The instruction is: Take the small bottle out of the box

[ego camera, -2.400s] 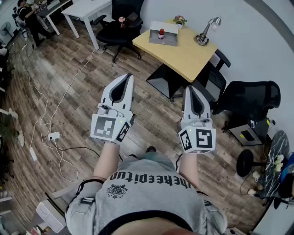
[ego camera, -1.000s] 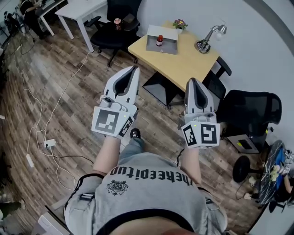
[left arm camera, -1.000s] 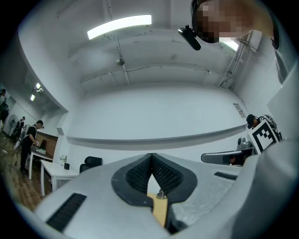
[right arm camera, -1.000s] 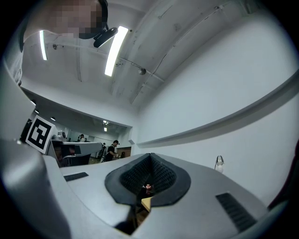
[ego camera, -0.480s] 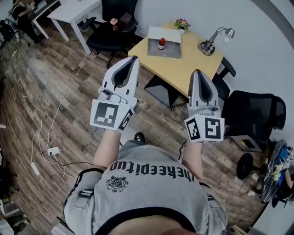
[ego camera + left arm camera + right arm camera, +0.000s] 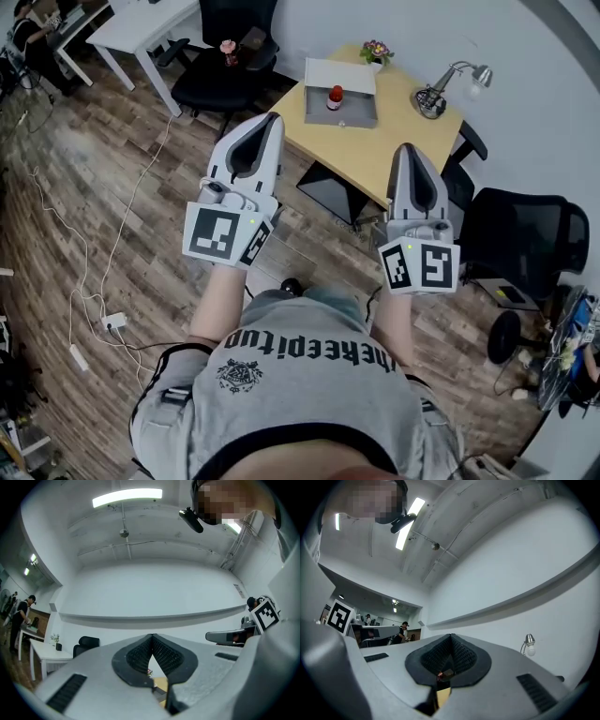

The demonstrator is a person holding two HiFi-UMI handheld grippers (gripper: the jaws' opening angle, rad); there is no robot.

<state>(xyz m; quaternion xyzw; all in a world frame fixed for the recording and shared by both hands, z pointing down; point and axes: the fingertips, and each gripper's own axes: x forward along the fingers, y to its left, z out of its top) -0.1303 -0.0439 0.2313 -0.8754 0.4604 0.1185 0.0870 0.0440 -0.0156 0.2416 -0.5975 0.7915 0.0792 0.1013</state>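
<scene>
A small red bottle [image 6: 336,97] with a white cap stands upright in an open grey box [image 6: 339,106] on the yellow table [image 6: 394,127], far ahead in the head view. My left gripper [image 6: 272,119] is held up in the air well short of the table, its jaws shut with nothing between them. My right gripper [image 6: 410,148] hangs beside it at the same height, jaws shut and empty. In the right gripper view a sliver of the red bottle [image 6: 439,673] shows through the notch under the closed fingertips. Both gripper views point at the white wall.
A desk lamp [image 6: 441,89] and a small flower pot [image 6: 378,51] stand on the table. Black office chairs [image 6: 225,70] stand left of the table and another [image 6: 520,239] at its right. Cables and a power strip [image 6: 112,322] lie on the wooden floor.
The person has stepped closer to the table; box and bottle sit lower and larger in the head view. Both grippers kept their raised, shut pose.
</scene>
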